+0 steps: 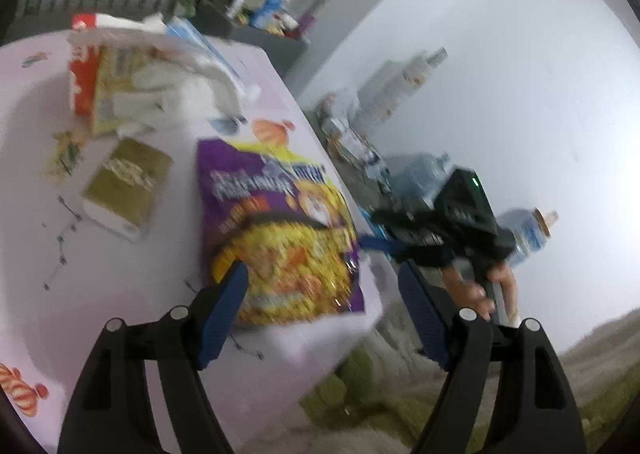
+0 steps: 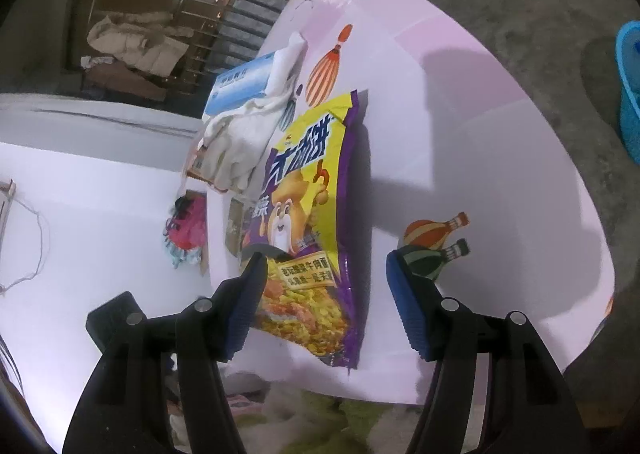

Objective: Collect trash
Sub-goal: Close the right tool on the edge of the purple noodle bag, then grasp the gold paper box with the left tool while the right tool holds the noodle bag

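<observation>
Right wrist view: a purple and yellow snack bag (image 2: 308, 213) lies flat on a pale pink table (image 2: 460, 133), near the table's closest edge. The bag carries large Chinese characters, a cartoon animal with a white beard, and a picture of yellow noodle-like food; the smaller print is too fine to read with certainty. Beyond the bag sit crumpled white tissue (image 2: 244, 137) and a light blue box (image 2: 240, 87) whose writing is too blurred to read. Printed bottle and bowling-pin drawings decorate the table on the bag's far right side.

The right gripper (image 2: 324, 294) hangs over the bag's near end with its 2 blue-padded jaws wide apart. The left pad overlaps the bag's left edge in the picture; whether it touches cannot be told. The right pad stands clear of the bag, above bare table. Nothing is gripped.

Left wrist view, blurred: the left gripper (image 1: 320, 314) also stands wide, holding nothing, its left pad at the bag's (image 1: 280, 230) near corner. Left of the bag lie a gold-topped box (image 1: 124, 185) and a red carton (image 1: 82, 77), their lettering unreadable. Right of the bag, a hand (image 1: 486, 286) holds the other gripper.
</observation>
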Motion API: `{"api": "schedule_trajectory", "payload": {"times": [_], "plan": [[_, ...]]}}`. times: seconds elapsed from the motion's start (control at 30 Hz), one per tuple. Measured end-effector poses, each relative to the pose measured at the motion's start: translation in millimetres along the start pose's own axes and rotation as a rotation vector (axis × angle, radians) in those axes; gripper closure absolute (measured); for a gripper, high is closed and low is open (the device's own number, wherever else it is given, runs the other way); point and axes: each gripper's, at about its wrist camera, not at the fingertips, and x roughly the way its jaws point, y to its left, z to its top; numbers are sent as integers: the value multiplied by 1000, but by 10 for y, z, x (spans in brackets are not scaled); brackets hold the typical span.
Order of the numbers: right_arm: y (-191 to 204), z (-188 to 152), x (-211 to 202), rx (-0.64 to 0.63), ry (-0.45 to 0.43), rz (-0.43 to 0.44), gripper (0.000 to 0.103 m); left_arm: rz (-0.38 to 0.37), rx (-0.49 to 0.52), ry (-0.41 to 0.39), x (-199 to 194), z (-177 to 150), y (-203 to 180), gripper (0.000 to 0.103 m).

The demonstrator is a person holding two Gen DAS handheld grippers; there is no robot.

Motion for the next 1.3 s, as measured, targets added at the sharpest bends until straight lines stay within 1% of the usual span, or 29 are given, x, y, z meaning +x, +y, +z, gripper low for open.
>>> {"api": "schedule_trajectory", "payload": {"times": [0.07, 0.1, 0.13, 0.17, 0.23, 0.3, 0.33, 0.47, 0.5, 0.53, 0.6, 0.63, 0.67, 0.73, 0.83, 0.93, 0.97, 1.07, 1.1, 1.13, 1.23, 1.27, 1.3], "plan": [[-59, -5, -66, 4, 3, -3, 44, 39, 12, -11, 47, 43, 14, 28], [-71, -5, -40, 10, 7, -7, 46, 72, 27, -8, 88, 54, 4, 28], [-92, -10, -46, 14, 11, -10, 48, 108, 45, 0, 120, 59, 0, 30], [-118, -14, -45, 18, 17, -12, 48, 159, 77, 21, 233, 59, -43, 32], [-180, -33, -78, 28, 31, -10, 53, 220, 108, 50, 361, 33, -55, 38], [-206, -38, -81, 31, 37, -7, 55, 289, 130, 89, 506, 5, -41, 44], [-213, -46, -101, 30, 36, -9, 56, 301, 131, 100, 546, -3, -21, 45], [-216, -63, -92, 30, 38, -12, 62, 284, 66, 145, 652, -37, 128, 51], [-221, -68, -88, 32, 38, -10, 65, 287, 50, 155, 671, -48, 170, 53], [-226, -72, -75, 35, 40, -6, 69, 281, 41, 144, 658, -56, 198, 54], [-231, -81, -55, 40, 43, -2, 75, 276, 37, 145, 647, -58, 221, 54], [-234, -85, -51, 41, 44, 1, 82, 275, 36, 144, 638, -60, 227, 54], [-236, -86, -53, 40, 42, -2, 85, 283, 38, 141, 625, -62, 232, 54], [-232, -82, -70, 36, 32, 0, 95, 291, 42, 136, 605, -72, 237, 54], [-200, -73, -112, 19, 8, -6, 98, 282, 39, 105, 528, -76, 215, 54], [-149, -73, -135, -7, -9, -22, 98, 296, 51, 25, 309, -3, 190, 54], [-141, -71, -128, -11, -10, -26, 98, 316, 52, -21, 200, 46, 209, 54], [-133, -67, -90, -12, -2, -28, 98, 374, 31, -106, -6, 173, 342, 53], [-132, -65, -79, -12, 1, -28, 98, 392, 23, -113, -30, 215, 362, 48], [-130, -62, -71, -13, 1, -28, 98, 414, 18, -117, -49, 253, 406, 42], [-126, -63, -64, -12, 0, -31, 98, 516, 23, -99, -30, 336, 549, 36], [-133, -60, -68, -11, -1, -31, 98, 553, 28, -71, 13, 346, 594, 36], [-135, -59, -66, -10, -1, -33, 98, 573, 33, -37, 73, 349, 639, 36]]}}
